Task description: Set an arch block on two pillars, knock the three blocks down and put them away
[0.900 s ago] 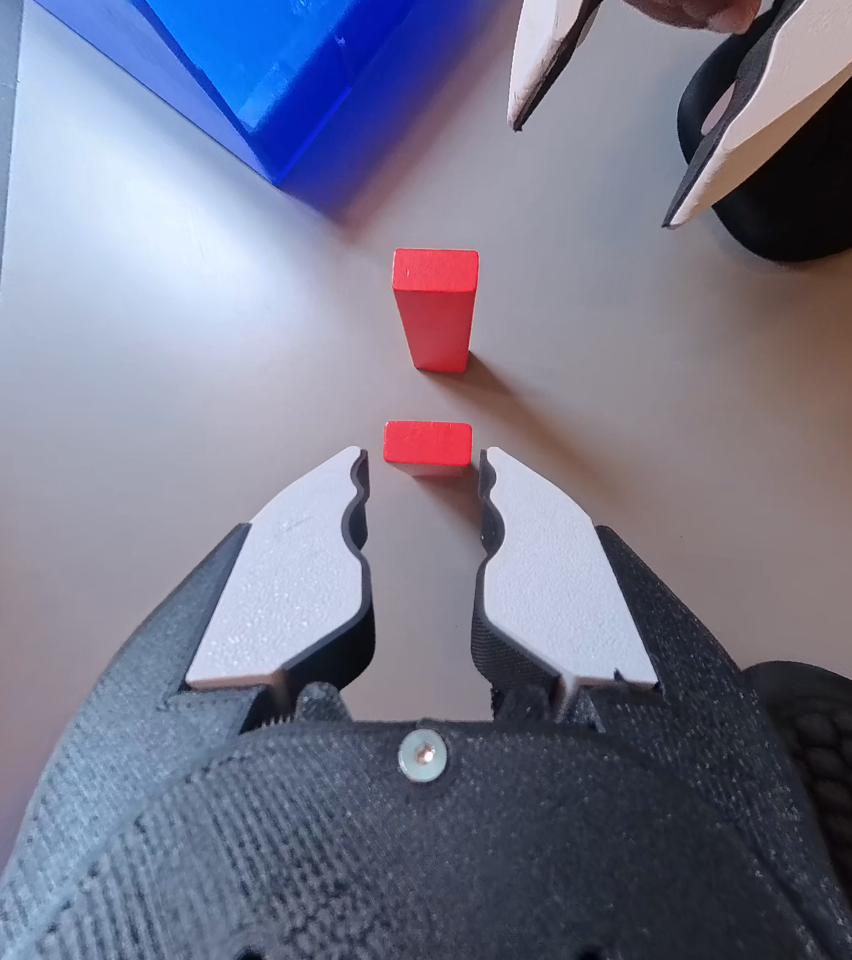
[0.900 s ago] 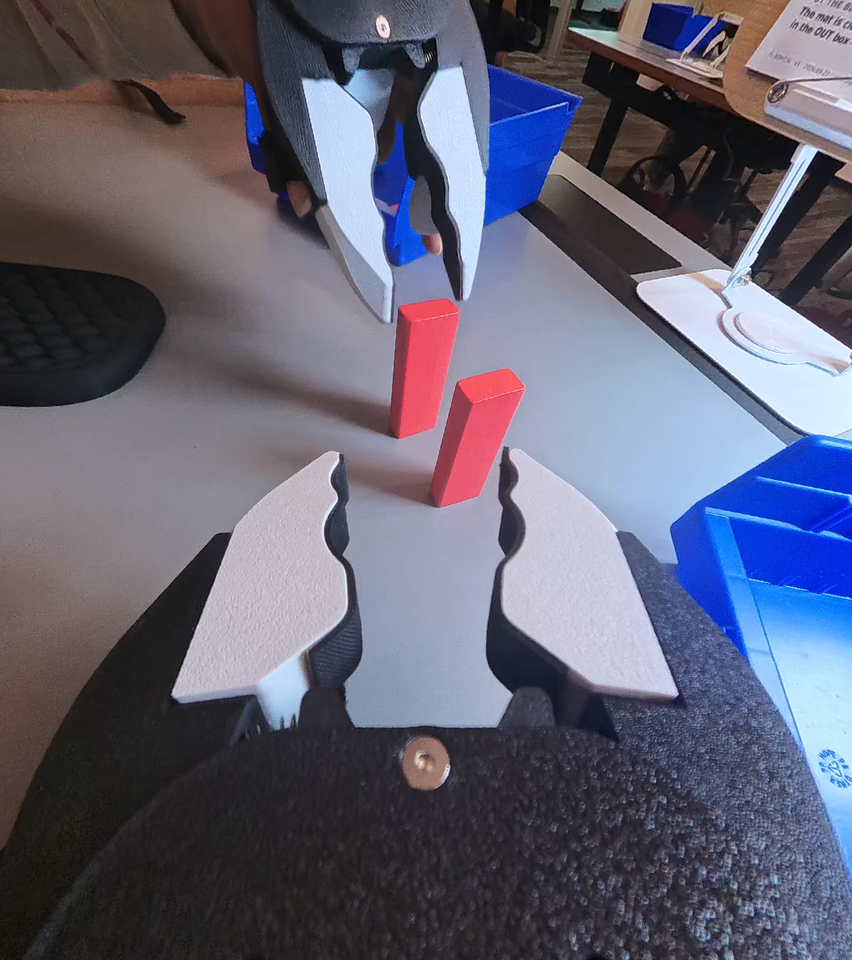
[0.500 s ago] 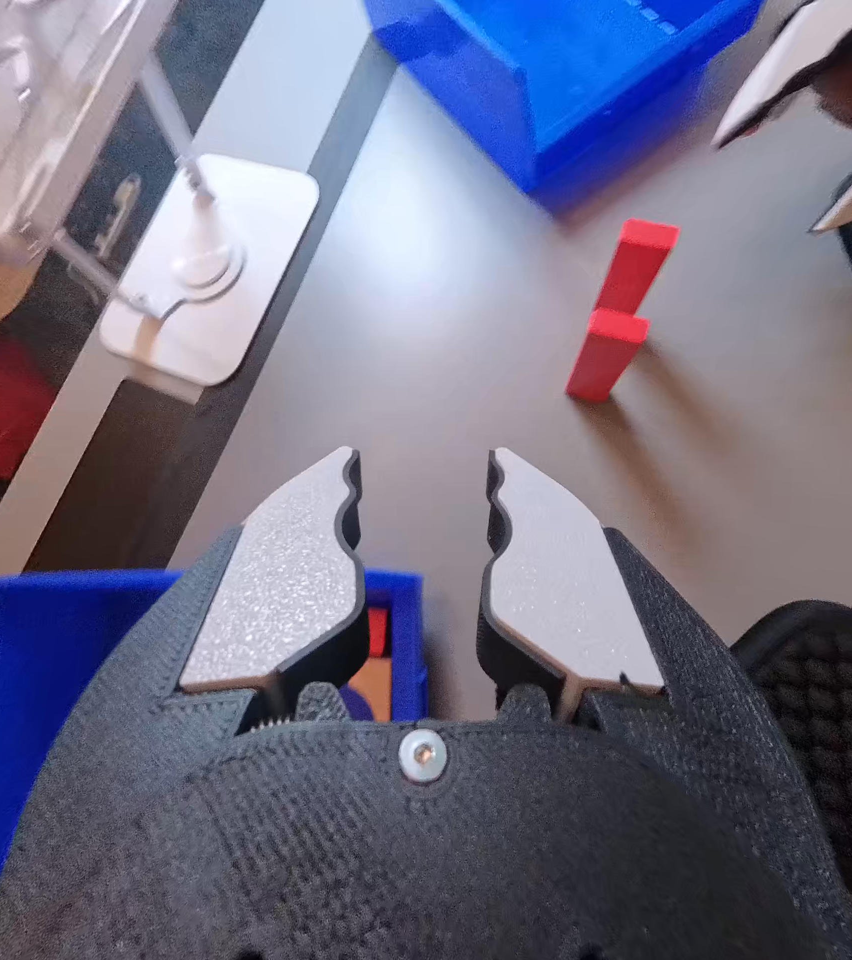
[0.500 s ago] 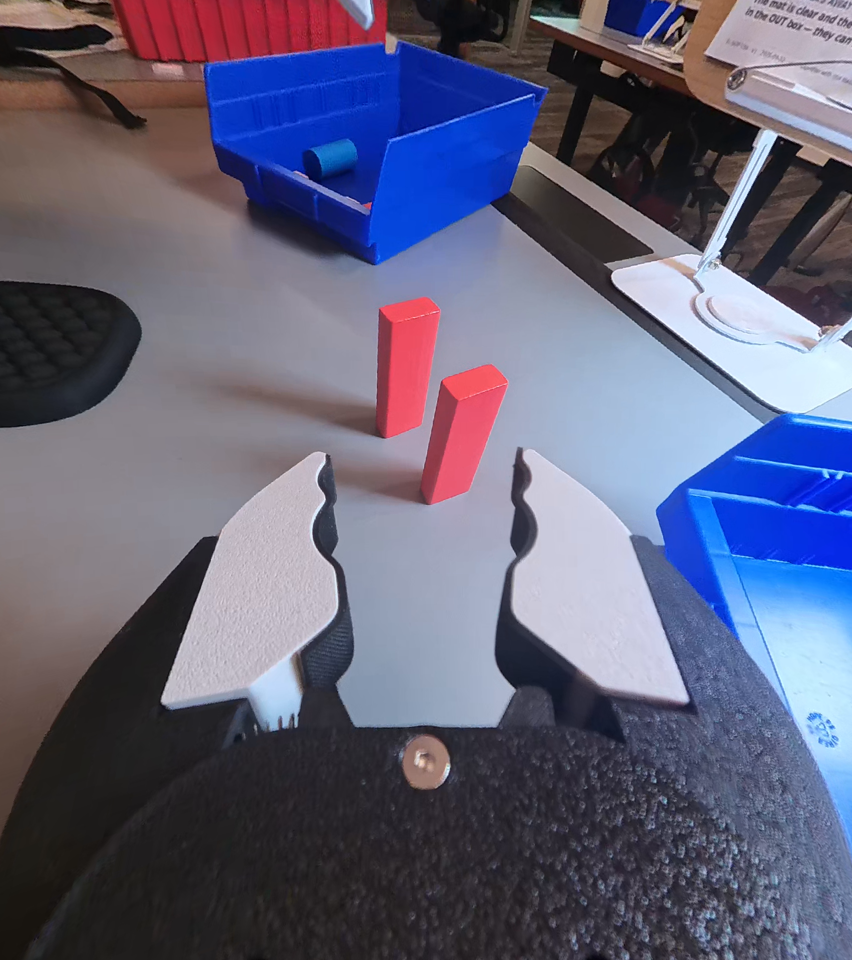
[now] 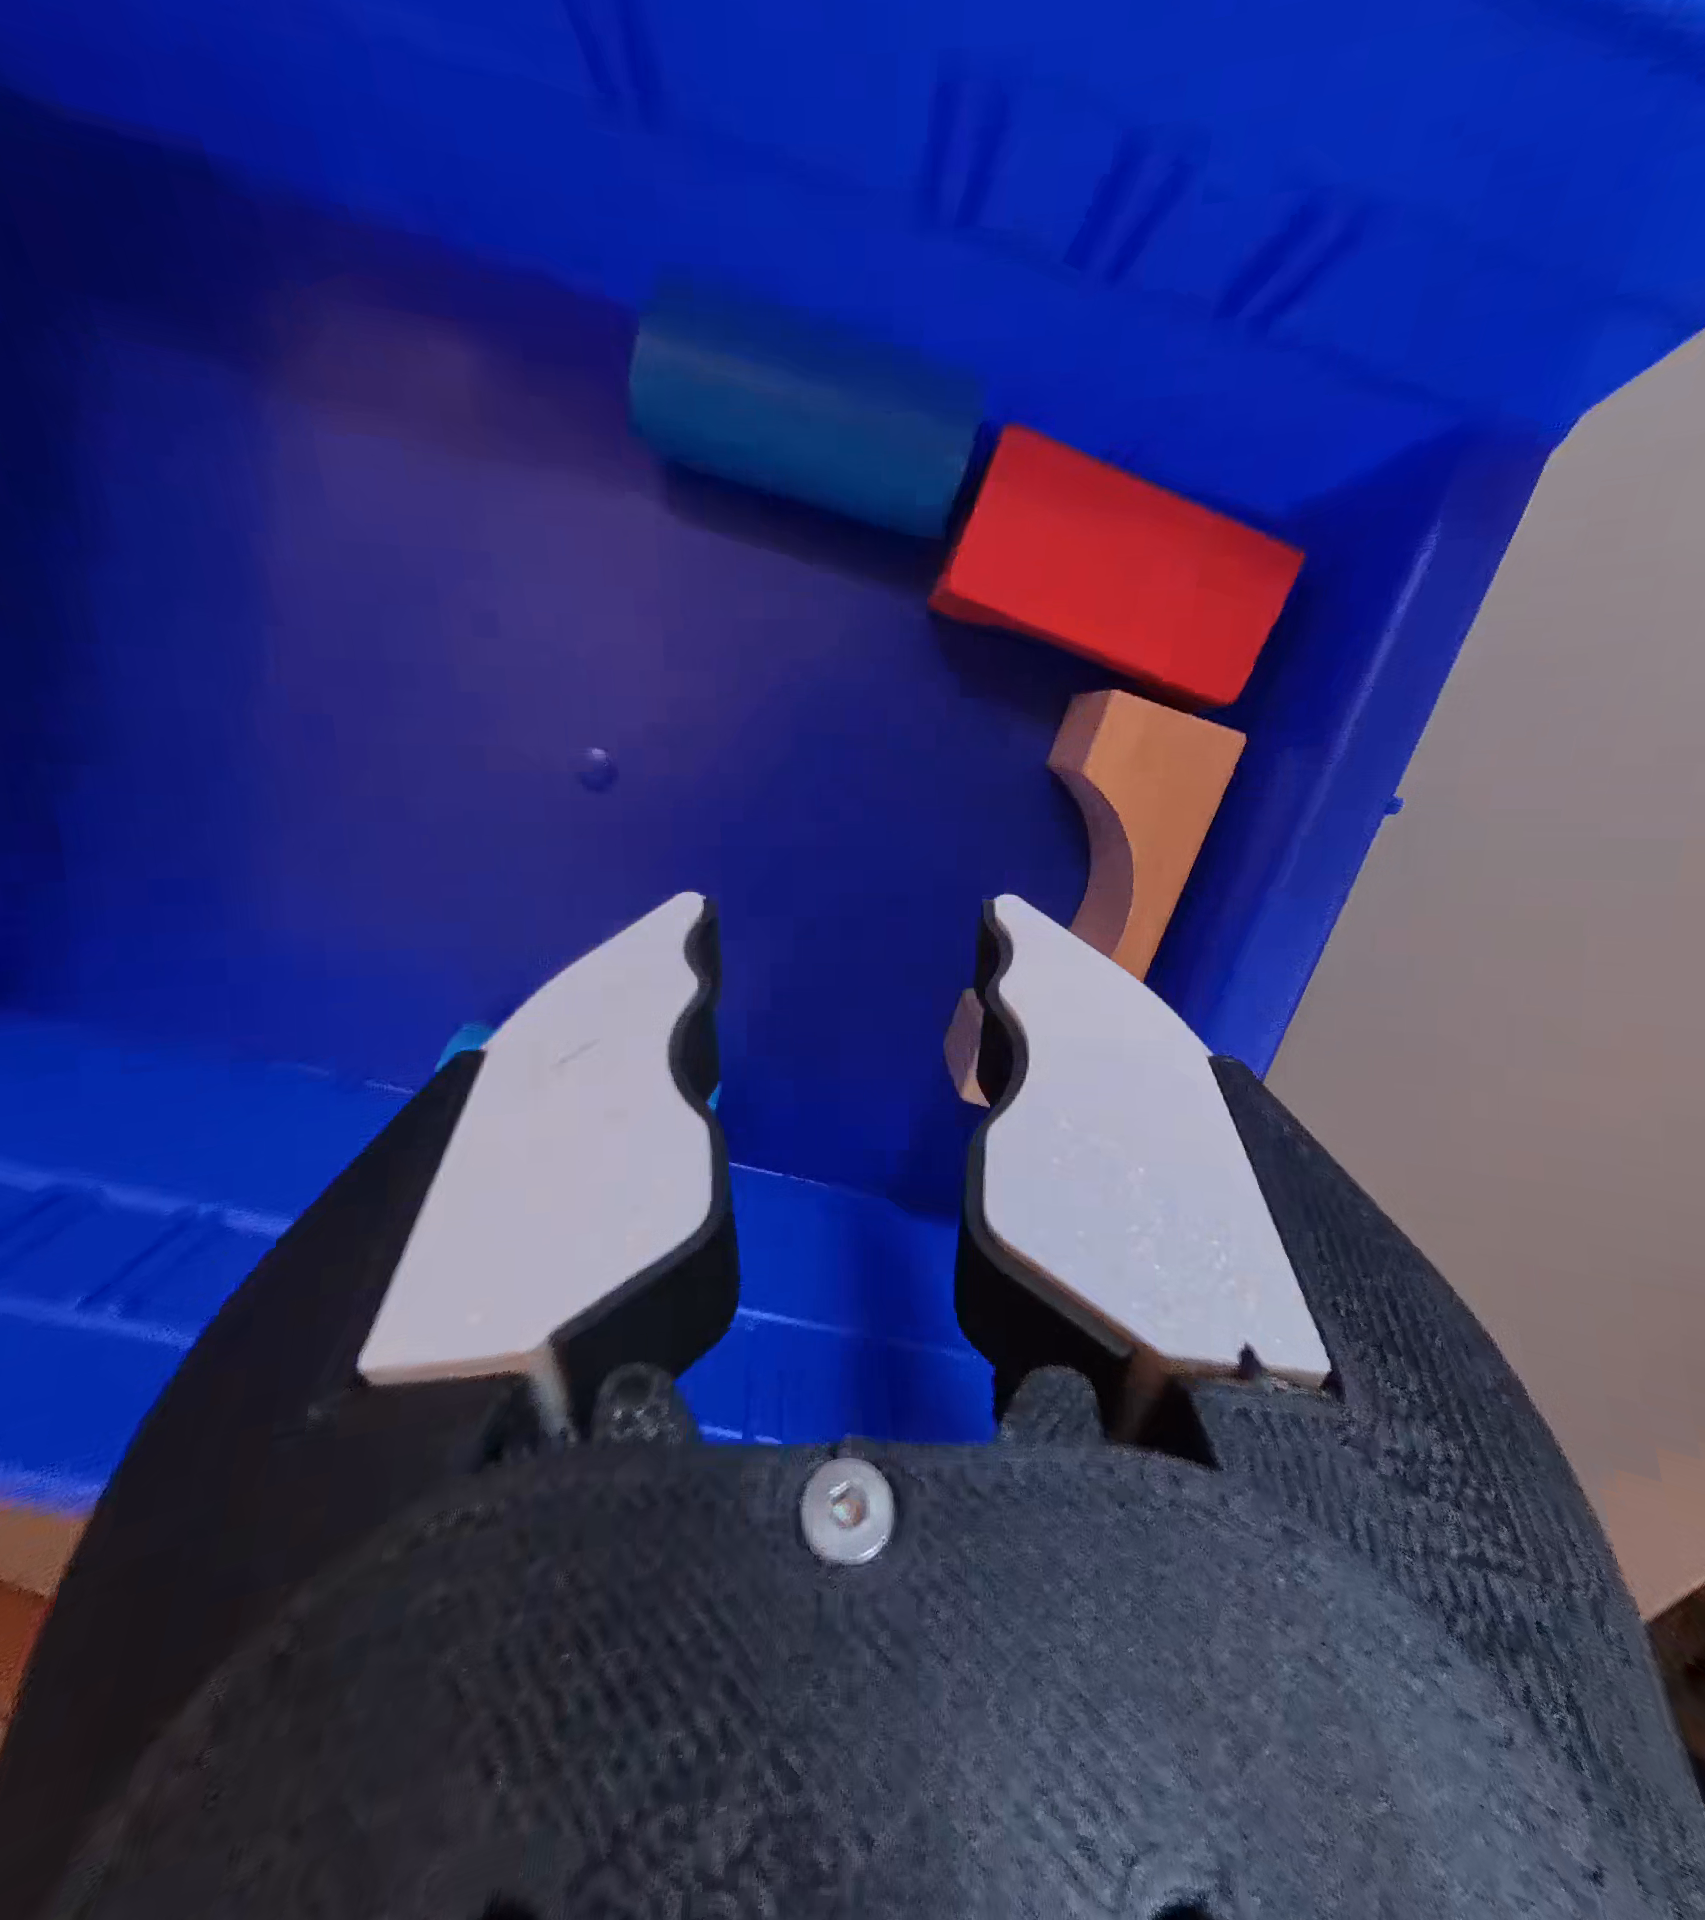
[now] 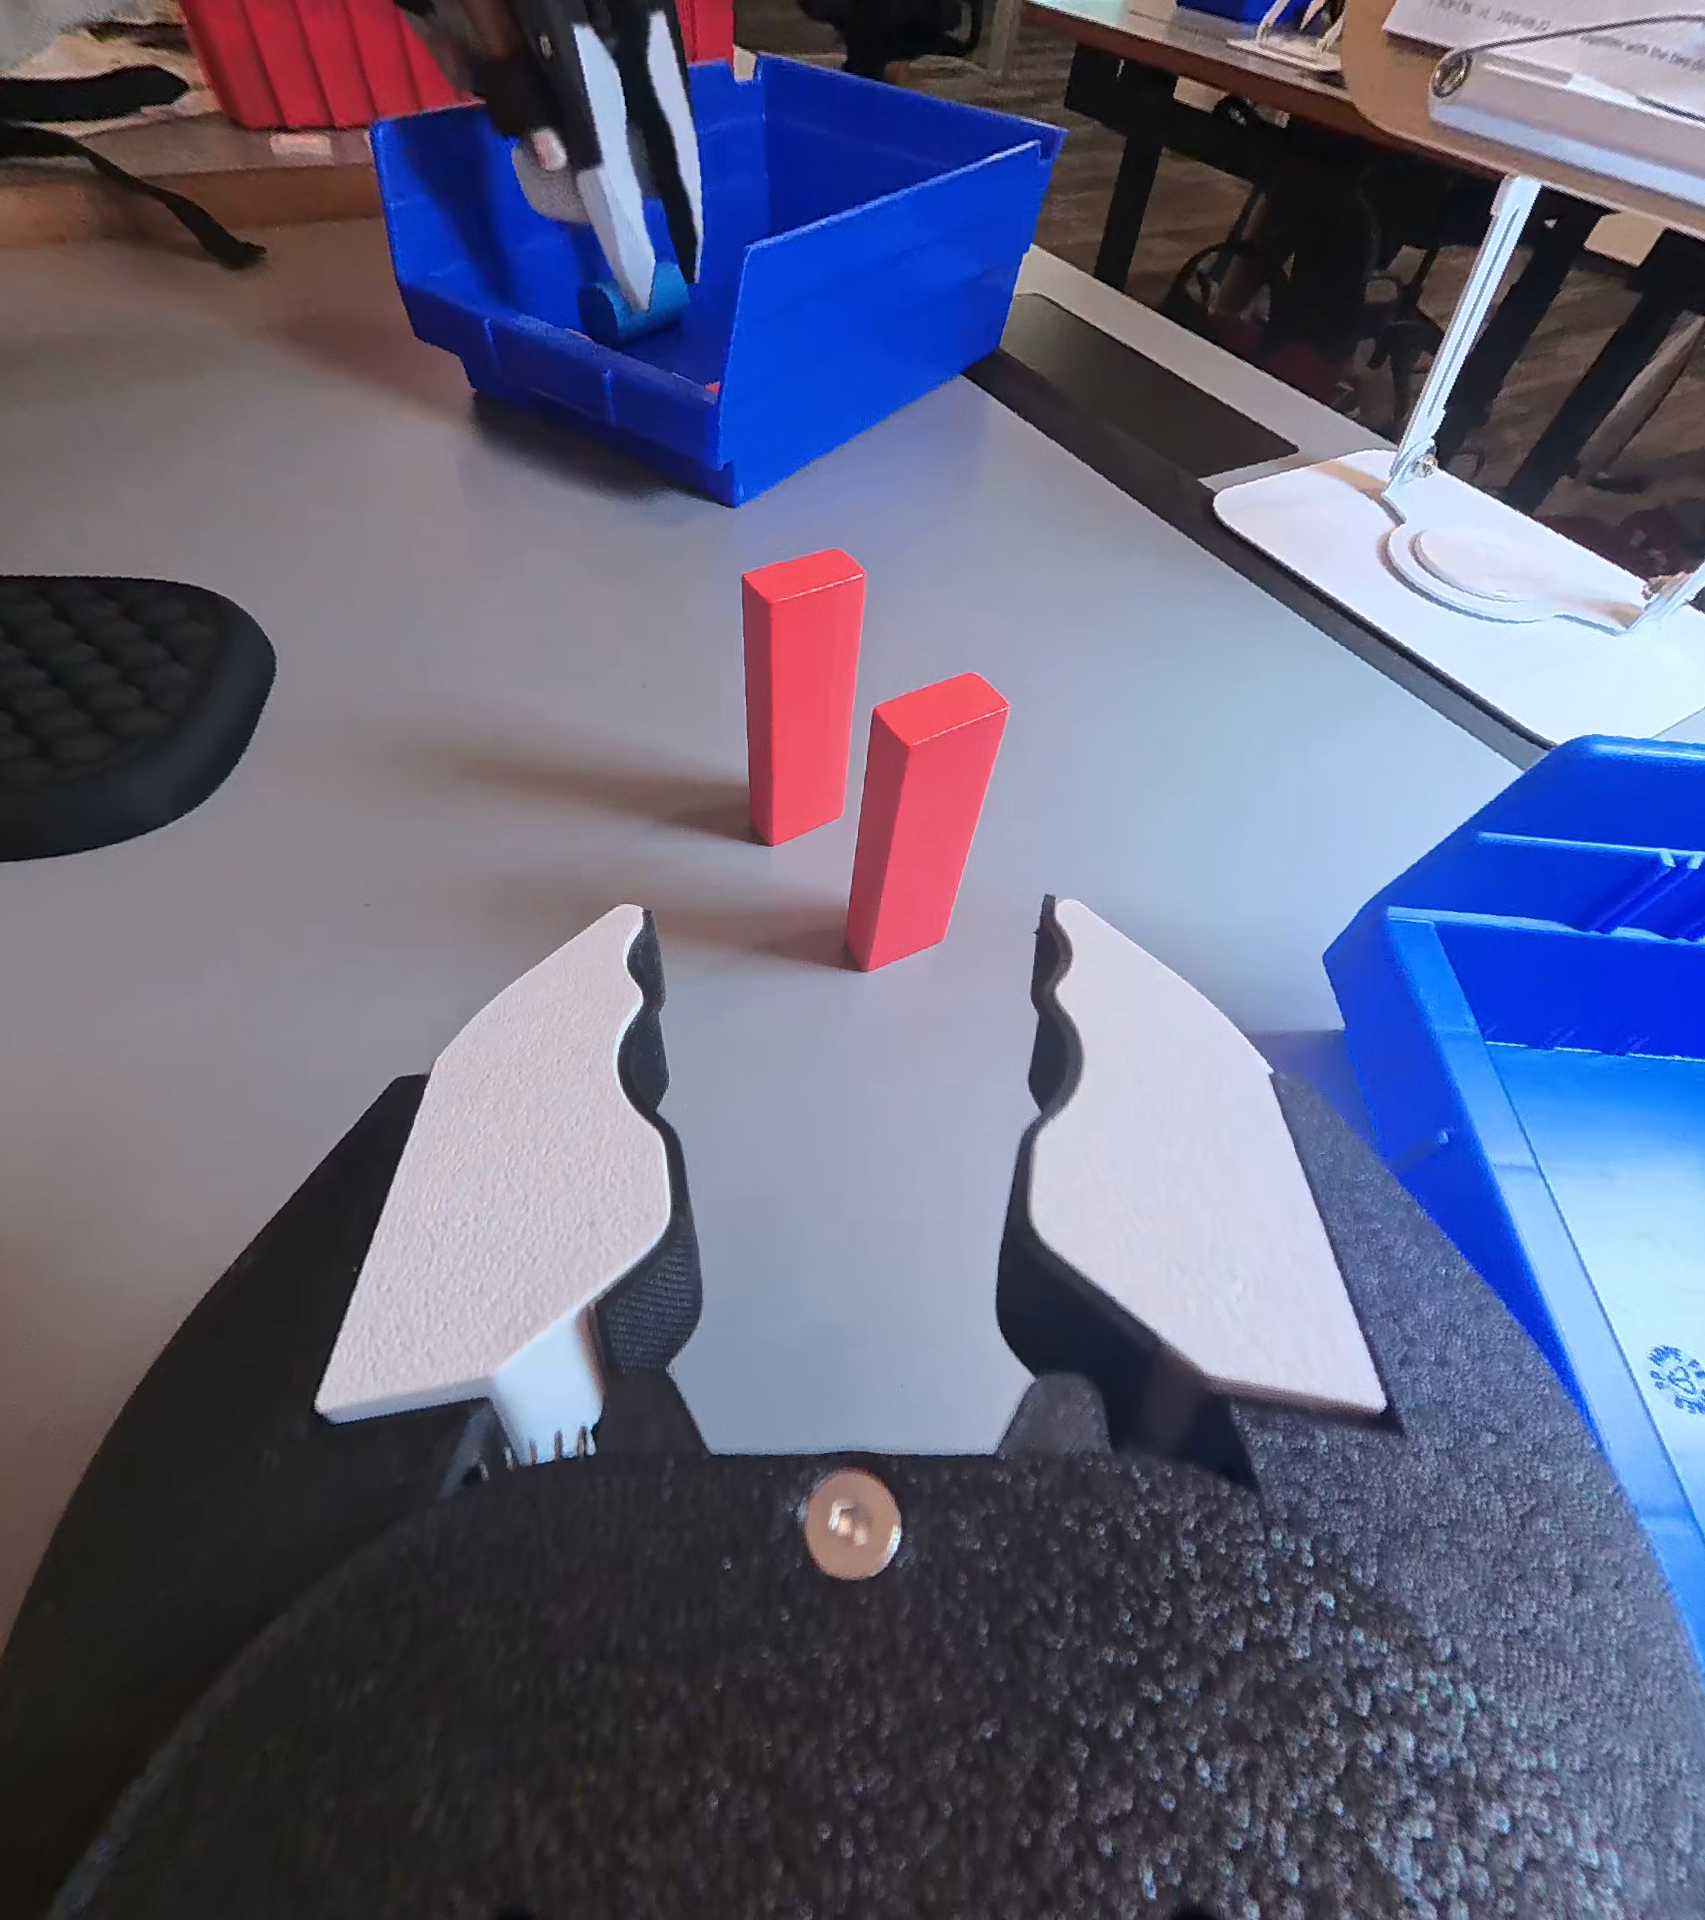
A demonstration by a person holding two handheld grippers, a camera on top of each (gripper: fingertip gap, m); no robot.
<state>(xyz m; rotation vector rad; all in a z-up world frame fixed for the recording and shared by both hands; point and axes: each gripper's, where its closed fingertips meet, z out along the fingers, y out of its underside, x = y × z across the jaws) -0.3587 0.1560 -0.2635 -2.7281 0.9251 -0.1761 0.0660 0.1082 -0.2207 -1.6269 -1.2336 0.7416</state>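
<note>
The right tool (image 6: 843, 935) hangs low over the tabletop (image 6: 308, 987), fingers apart and empty, two red pillars (image 6: 921, 821) standing upright just ahead. Farther off, the left tool (image 5: 843, 997), also spread and empty, reaches into the bin (image 5: 256, 623) beside the arch (image 5: 1139, 821).

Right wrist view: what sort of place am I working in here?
Probably an office-like room set up for data collection: a grey table with blue plastic bins, a white stand holding an instruction sheet, and more tables with similar bins behind.
</note>
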